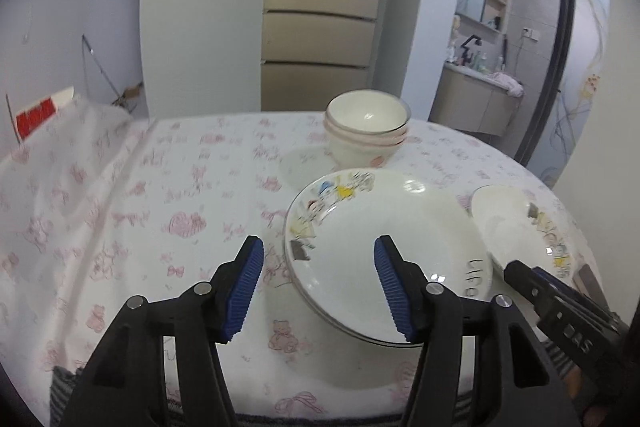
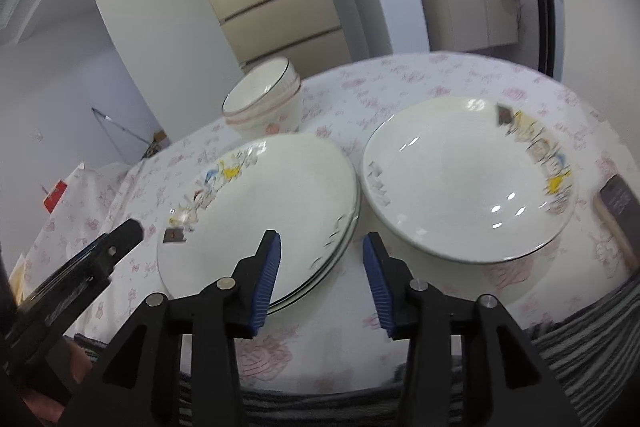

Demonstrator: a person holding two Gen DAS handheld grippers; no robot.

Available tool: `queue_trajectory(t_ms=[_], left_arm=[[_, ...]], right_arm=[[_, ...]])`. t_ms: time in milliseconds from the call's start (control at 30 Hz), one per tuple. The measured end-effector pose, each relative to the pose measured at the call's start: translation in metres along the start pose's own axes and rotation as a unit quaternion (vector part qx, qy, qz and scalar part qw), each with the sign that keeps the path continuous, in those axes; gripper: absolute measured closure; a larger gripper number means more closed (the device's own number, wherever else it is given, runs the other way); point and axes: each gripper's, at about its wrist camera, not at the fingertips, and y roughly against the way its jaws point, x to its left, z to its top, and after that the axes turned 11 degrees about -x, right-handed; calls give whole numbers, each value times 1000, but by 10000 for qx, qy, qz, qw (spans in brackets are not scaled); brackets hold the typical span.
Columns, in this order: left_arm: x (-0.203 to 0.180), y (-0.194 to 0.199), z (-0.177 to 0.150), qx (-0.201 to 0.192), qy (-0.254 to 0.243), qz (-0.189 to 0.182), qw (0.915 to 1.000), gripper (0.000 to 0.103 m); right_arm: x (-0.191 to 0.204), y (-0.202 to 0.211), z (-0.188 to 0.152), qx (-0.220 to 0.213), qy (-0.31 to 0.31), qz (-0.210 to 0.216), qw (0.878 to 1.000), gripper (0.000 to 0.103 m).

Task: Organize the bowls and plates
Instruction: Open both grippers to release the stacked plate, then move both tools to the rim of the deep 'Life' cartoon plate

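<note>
White glazed plates form a low stack (image 2: 256, 219) on the near part of the counter (image 1: 160, 187), the top one printed with small cartoon figures along its rim and edged with a thin dark line; at least two more rims show beneath it. Just to its right, close but seemingly not touching, sits a single plate (image 2: 468, 183) of the same pattern, deep and glossy, lying flat by itself. Behind the stack stands a nest of white bowls (image 1: 366, 131) with pink bands, upright and tidy, with a small flat dish (image 1: 304, 165) next to their foot. Judging from this layout, the bowls are already gathered and the plates are nearly so: the step in hand looks like the gap between one placement and the next pickup, with the lone plate the remaining piece. The left gripper (image 1: 318, 285) hovers over the stack's near edge with its blue pads apart and nothing between them. The right gripper (image 2: 322, 281) is likewise parted and empty, aimed at the gap between stack and single plate. The next move probably calls for pinching the single plate's thin, slippery rim, lifting it and setting it squarely on the stack. A pink-printed cloth covers the counter, and a dark phone (image 2: 618, 203) lies at its right edge.
</note>
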Motion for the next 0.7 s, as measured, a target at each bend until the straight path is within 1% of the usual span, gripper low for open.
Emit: queue_trajectory(t_ms=[33,133,167,200,233,267,300,333,367,400,433,567,633,700], left_arm=[[-3,5,5,-46,53,-115,9999,40],[-11,21,20,-203,254,-371,9988,29],[-15,27,25,-310,273,-404,9983,20],[-20,33,30,-446,235,-409,9979,13],[-26,39,34,-563,147,-387,9976,13],[-33,41,38,-592,18,-360,9976,13],[-40,42,41,-544,-100,-398,9977,13],[-44,40,42,-477,-154,-461,9977,13],[-51,40,45,-371,-162,-561,9976,13],[-55,40,46,-350,-143,-596,9975,13],[-61,41,47,-369,-117,-636,9972,13],[-87,49,52,-550,-124,-770,9954,13],[-103,53,53,-719,-149,-751,9945,13],[-119,52,53,-809,-233,-716,9939,12]], right_arm=[[-3,3,4,-41,9,-21,10000,61],[-15,12,19,-198,-19,-47,9998,60],[-20,16,24,-275,-35,-76,9996,60],[-24,20,29,-363,-60,-108,9993,58],[-30,26,35,-486,-101,-143,9987,54],[-36,31,39,-584,-134,-167,9981,52],[-42,36,44,-686,-172,-198,9973,49],[-47,40,48,-749,-196,-221,9968,49],[-53,44,51,-816,-219,-249,9961,49],[-58,47,55,-868,-232,-276,9956,48],[-64,51,57,-930,-249,-314,9949,45],[-87,68,65,-1303,-285,-537,9896,34],[-95,75,69,-1471,-163,-678,9867,24],[-100,79,73,-1534,52,-778,9851,18]])
